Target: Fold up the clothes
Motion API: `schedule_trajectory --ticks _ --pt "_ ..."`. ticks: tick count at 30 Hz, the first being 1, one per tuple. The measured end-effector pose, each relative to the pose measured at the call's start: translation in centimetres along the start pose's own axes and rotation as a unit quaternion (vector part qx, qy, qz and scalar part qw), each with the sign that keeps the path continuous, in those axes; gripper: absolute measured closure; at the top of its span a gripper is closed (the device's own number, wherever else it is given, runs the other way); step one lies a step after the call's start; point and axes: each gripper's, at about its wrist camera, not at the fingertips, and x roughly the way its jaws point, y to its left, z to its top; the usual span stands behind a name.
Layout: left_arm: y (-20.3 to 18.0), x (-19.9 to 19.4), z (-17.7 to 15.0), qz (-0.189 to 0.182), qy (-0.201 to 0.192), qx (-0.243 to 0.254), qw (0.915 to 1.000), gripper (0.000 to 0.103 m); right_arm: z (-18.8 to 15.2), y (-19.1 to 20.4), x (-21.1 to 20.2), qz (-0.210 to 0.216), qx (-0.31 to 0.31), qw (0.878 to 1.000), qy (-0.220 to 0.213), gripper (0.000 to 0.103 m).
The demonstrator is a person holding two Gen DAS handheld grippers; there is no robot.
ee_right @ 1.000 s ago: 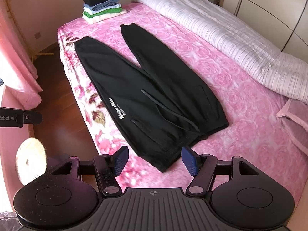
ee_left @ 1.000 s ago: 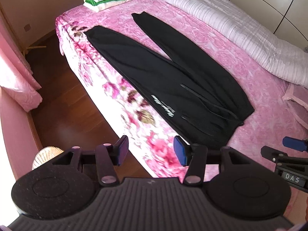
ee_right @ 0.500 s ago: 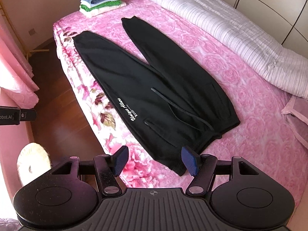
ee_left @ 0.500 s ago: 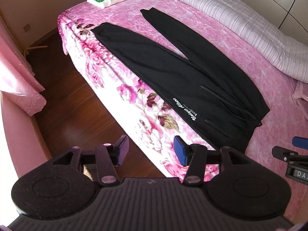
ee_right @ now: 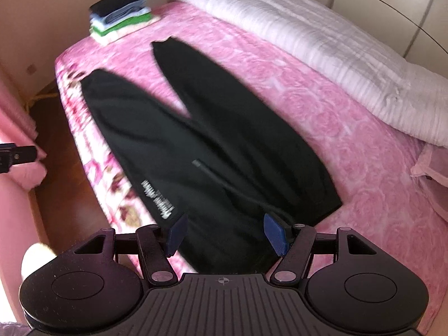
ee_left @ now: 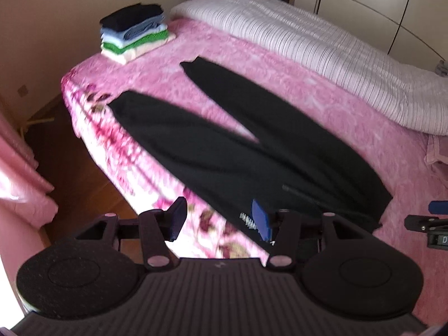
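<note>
Both views are smeared by motion blur, so the white lettering on the black trousers (ee_left: 252, 151) reads only as a streak, and in the left wrist view the left gripper (ee_left: 219, 219) hides part of that print behind its right blue pad. The trousers' waistband runs under the right gripper (ee_right: 225, 232) at the bottom of the right wrist view and is cut off there. The floral side of the pink bedspread (ee_right: 322, 106) is blurred into stripes.

The trousers lie flat on the bedspread, legs spread in a V towards 11 and 12 o'clock, waist nearest the cameras. A drawstring (ee_right: 215, 176) lies across the hip.

The left gripper's fingers stand wide apart, holding nothing; its left pad is over the bed's edge, its right pad over the trousers' near hip at about 1 o'clock. The right gripper's fingers are likewise spread and empty, straddling the waist, though whether they touch the cloth cannot be told.

A stack of folded clothes (ee_left: 134, 32) sits at 11 o'clock on the bed's far corner, well apart from the trousers. A striped white duvet (ee_left: 322, 53) lies along 1 o'clock.
</note>
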Motion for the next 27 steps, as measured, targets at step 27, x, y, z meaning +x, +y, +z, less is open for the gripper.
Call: schedule_trajectory --ticks 27 --pt "2.4 23.1 22.4 -0.257 0.013 0.366 0.8943 0.042 7.0 1.5 5.9 -0.137 0.33 0.929 -0.096 0.039"
